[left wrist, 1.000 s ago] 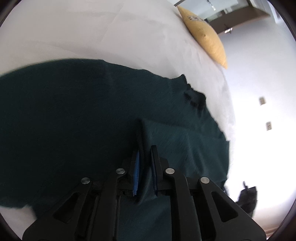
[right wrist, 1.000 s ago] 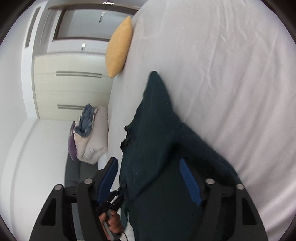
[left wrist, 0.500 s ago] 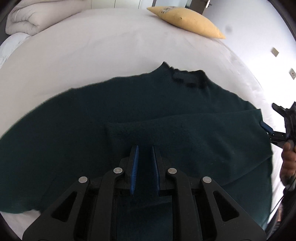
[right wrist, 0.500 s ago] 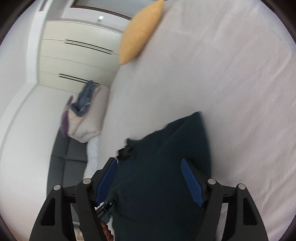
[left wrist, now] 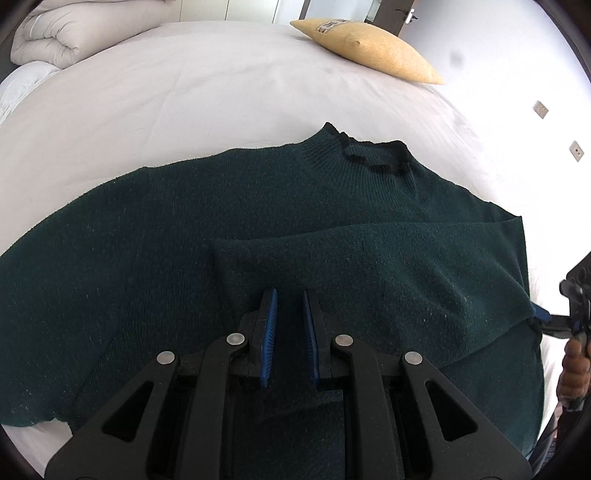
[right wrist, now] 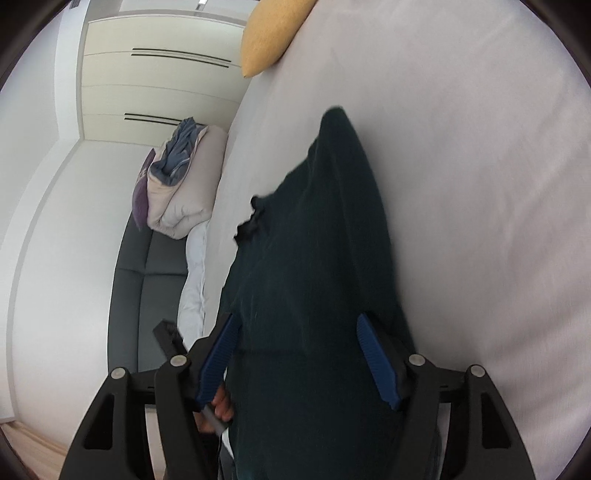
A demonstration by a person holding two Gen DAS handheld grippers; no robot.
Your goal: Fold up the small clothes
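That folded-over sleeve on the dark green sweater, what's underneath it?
Under the sleeve lies the sweater's own body, spread on the white bed sheet. The part it covers is hidden, so anything else beneath cannot be seen.

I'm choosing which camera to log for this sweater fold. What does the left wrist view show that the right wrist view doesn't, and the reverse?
Only the left wrist view: the sweater's ribbed collar seen flat, one sleeve folded across the body, two wall plates, and the left gripper with its jaws narrowly apart, no fabric visibly pinched.

Only the right wrist view: the wardrobe doors, grey sofa, and the right gripper wide open over the sweater, its jaws having just been closing.

Both: the dark green sweater on the white bed, yellow pillow, rolled duvet.
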